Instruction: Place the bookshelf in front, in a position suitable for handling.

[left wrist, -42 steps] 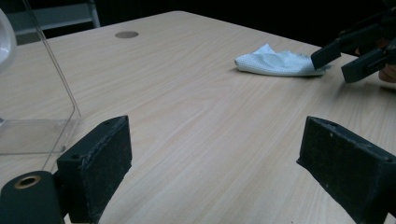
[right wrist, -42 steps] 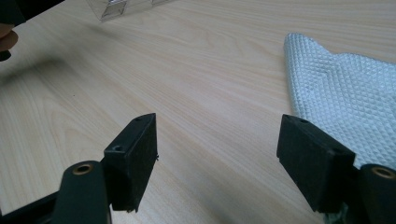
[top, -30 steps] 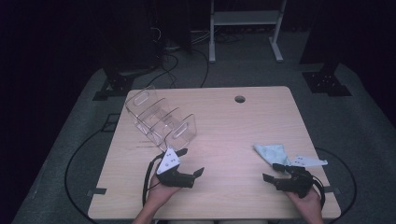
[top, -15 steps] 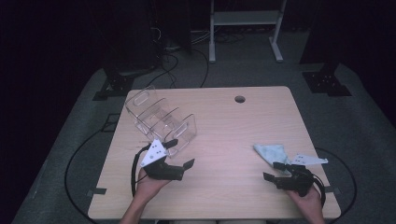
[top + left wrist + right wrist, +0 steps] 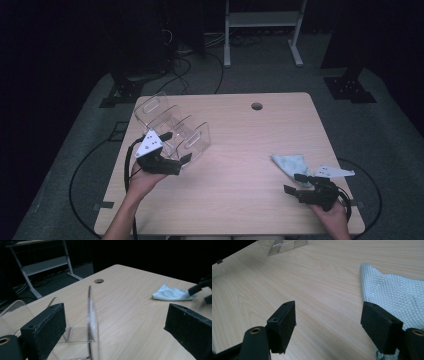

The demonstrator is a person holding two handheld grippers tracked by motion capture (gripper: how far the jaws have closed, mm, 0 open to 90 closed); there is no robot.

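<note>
A clear acrylic rack (image 5: 172, 122) with several upright dividers stands on the left half of the wooden table (image 5: 240, 145). My left gripper (image 5: 184, 164) hovers at its near end. In the left gripper view the jaws stand wide and have just been opening; a clear divider (image 5: 92, 322) rises between them, touching neither pad. A crumpled pale blue cloth (image 5: 292, 162) lies near the table's right front. My right gripper (image 5: 292, 183) rests open just in front of it, with the cloth (image 5: 392, 290) beside its right jaw and bare wood between the pads.
A round cable hole (image 5: 257, 106) sits near the table's far edge. Cables run over the grey floor mat on the left, and a white stand (image 5: 260, 20) is behind the table. Bare wood lies between rack and cloth.
My left hand has lifted and moved left and away from the front edge, up to the rack. The right hand and the cloth have stayed put.
</note>
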